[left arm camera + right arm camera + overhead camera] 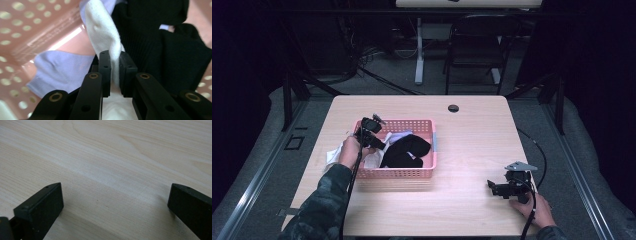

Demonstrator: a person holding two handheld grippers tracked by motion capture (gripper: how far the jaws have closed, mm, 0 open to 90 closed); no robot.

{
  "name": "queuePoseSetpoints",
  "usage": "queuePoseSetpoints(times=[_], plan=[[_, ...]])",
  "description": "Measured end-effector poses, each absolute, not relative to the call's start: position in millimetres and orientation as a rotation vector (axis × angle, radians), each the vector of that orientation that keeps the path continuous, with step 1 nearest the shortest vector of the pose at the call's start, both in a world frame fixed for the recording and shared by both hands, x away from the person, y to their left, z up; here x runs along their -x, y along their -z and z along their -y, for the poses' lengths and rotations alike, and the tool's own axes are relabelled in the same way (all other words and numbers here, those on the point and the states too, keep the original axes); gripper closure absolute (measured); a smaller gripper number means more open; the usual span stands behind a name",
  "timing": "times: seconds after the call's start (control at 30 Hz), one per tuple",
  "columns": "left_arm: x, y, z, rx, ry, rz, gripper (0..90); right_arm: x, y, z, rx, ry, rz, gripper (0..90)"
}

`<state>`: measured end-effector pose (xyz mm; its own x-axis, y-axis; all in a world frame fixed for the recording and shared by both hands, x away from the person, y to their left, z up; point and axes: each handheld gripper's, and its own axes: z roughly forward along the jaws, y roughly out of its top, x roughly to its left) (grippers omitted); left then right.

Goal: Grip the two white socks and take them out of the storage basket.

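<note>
A pink plastic basket [422,173] stands on the wooden table [472,145], left of centre. Inside lie black socks [406,151], a lavender sock [58,68] and a white sock [102,27]. My left gripper [373,134] reaches into the basket's left end. In the left gripper view its jaws are shut on the white sock, which rises from between the pads [105,62]. More white cloth [333,154] hangs over the basket's left rim by the hand. My right gripper [498,188] rests low over bare wood at the front right, jaws wide open with nothing between them [115,205].
A round cable hole [453,108] sits near the table's far edge. A dark folding chair [474,45] and a white desk leg [419,55] stand beyond the table. The right gripper's cable [539,155] trails off the table's right edge.
</note>
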<state>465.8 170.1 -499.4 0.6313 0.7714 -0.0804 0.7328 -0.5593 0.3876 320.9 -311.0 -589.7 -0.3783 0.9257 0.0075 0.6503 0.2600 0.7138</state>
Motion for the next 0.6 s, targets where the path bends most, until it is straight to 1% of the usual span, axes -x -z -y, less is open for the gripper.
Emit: queuePoseSetpoints(times=[0.6], plan=[[-449.2, 445.0, -181.6, -2.385, -0.250, -1.096, 82.1, -320.9, 589.5, 311.2, -1.429, -0.894, -2.127, 0.0]])
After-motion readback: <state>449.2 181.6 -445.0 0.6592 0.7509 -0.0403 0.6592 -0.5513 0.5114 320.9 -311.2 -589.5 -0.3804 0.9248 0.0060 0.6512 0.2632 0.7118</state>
